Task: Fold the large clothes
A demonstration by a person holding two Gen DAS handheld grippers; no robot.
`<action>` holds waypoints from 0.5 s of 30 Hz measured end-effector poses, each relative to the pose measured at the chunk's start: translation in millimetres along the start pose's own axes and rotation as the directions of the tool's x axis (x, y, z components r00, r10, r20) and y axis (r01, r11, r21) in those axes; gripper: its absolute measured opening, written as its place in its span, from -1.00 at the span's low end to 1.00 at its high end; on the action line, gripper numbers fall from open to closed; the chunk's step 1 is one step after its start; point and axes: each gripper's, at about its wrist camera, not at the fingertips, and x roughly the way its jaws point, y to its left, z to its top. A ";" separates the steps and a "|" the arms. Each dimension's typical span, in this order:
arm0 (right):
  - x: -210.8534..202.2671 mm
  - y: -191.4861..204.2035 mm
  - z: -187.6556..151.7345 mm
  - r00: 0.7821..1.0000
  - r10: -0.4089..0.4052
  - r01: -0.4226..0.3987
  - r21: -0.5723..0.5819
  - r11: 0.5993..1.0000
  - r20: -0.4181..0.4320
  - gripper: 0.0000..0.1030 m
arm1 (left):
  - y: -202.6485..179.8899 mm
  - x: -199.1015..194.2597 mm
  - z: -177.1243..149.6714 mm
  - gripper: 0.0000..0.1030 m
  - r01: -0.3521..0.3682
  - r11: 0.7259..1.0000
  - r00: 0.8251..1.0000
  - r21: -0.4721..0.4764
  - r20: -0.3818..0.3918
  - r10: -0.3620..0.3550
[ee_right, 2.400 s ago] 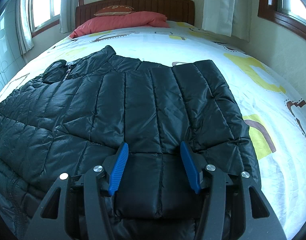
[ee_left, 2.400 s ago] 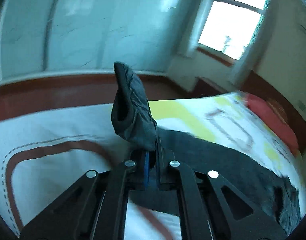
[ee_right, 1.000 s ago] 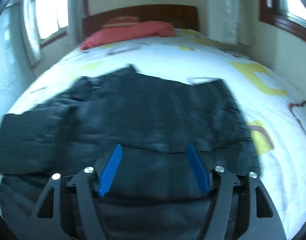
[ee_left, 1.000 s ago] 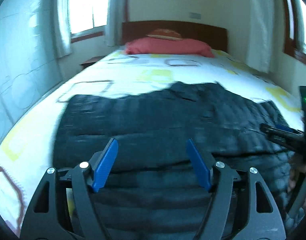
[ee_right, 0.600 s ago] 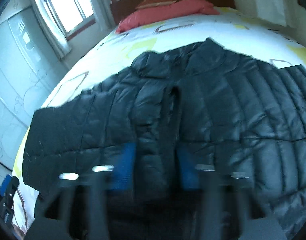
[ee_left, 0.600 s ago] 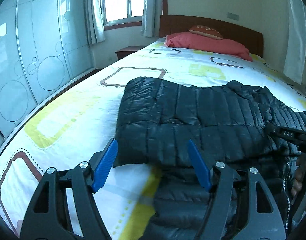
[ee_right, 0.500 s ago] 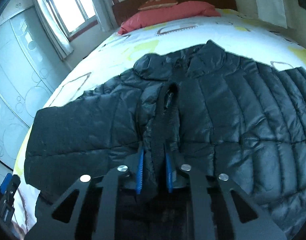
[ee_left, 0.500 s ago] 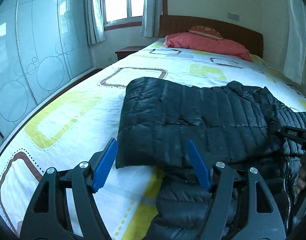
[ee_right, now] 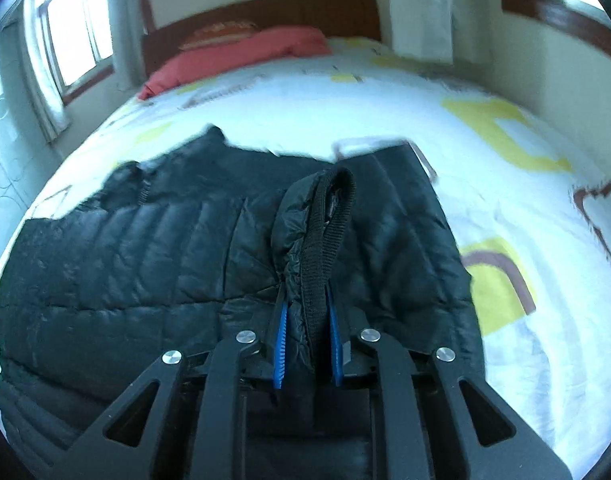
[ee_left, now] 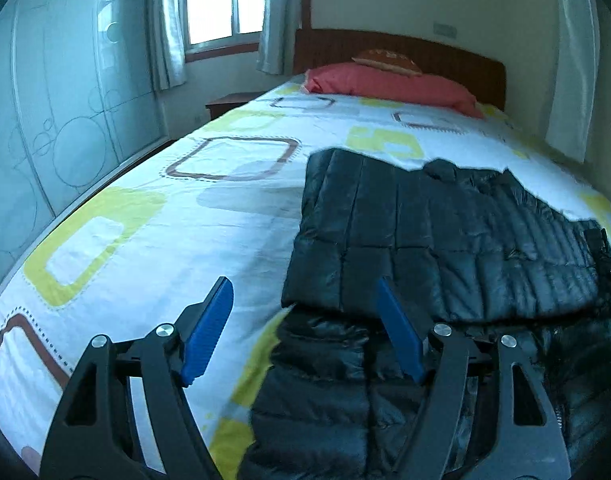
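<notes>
A black quilted puffer jacket (ee_left: 445, 248) lies on the bed, with one side folded over its body. My left gripper (ee_left: 305, 332) is open and empty, just above the jacket's near left edge. In the right wrist view the jacket (ee_right: 125, 264) spreads across the bed. My right gripper (ee_right: 305, 344) is shut on a raised fold of the jacket's edge with its black ribbed trim (ee_right: 325, 232), which stands up between the blue pads.
The bed has a white sheet with yellow and brown squares (ee_left: 145, 232). A red pillow (ee_left: 385, 80) and wooden headboard (ee_left: 445, 56) are at the far end. A glass wardrobe (ee_left: 45, 120) runs along the left. A window wall (ee_right: 565, 28) is on the right.
My right gripper closed on the jacket's ribbed edge and has lifted it to the right. My left gripper let go of the sleeve earlier and stays open, shifted a little left.
</notes>
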 end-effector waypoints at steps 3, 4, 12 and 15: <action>-7.0 -4.4 0.4 1.000 0.010 -0.010 -0.004 1.000 0.016 -0.22 | -10.0 11.8 5.7 0.42 -0.004 1.000 1.000 0.029 -0.013 0.005; -15.4 -4.8 2.4 0.999 -0.015 0.015 0.002 1.000 0.050 -0.12 | -11.3 14.9 7.4 0.42 -0.009 0.999 1.000 0.036 -0.013 0.010; -5.3 24.5 29.8 0.992 -0.002 0.010 -0.059 0.998 0.126 0.03 | -29.7 56.8 39.5 0.42 -0.071 0.995 0.997 0.071 -0.007 0.072; 43.5 28.6 26.2 0.999 -0.031 0.031 -0.063 0.998 -0.004 0.08 | -31.9 92.8 39.0 0.42 -0.116 0.991 0.988 0.068 -0.097 0.122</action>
